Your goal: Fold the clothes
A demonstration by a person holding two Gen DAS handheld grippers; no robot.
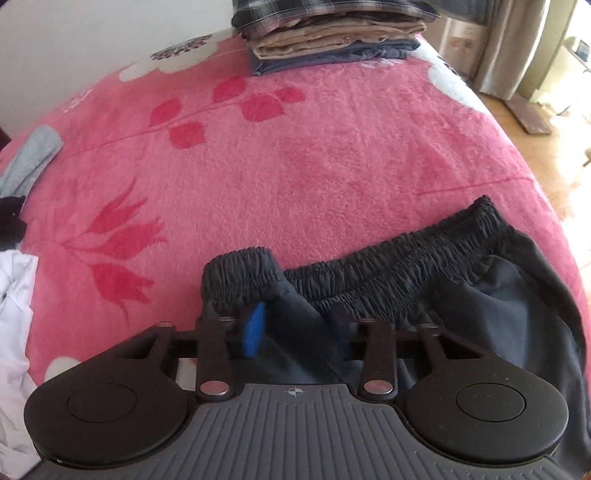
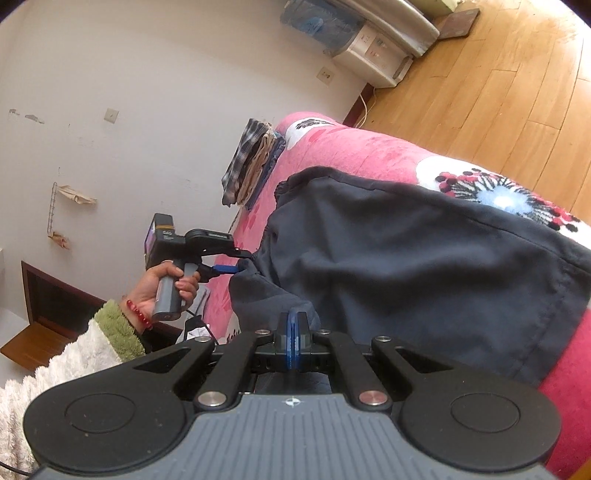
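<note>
Dark navy trousers [image 1: 461, 291] with an elastic waistband lie on the pink floral blanket [image 1: 295, 166]. My left gripper [image 1: 295, 328] is open, its blue pads [image 1: 255, 328] spread apart with the trouser fabric and a cuff between them. In the right wrist view the trousers [image 2: 424, 266] spread over the bed. My right gripper [image 2: 292, 332] is shut on a fold of the trousers. The left gripper [image 2: 236, 264] shows there too, held in a hand, at the garment's edge.
A stack of folded clothes [image 1: 328, 33] sits at the bed's far edge, also in the right wrist view [image 2: 251, 166]. White cloth [image 1: 14, 332] and a grey garment [image 1: 29, 162] lie at the left. Wooden floor [image 2: 498, 85] lies beyond the bed.
</note>
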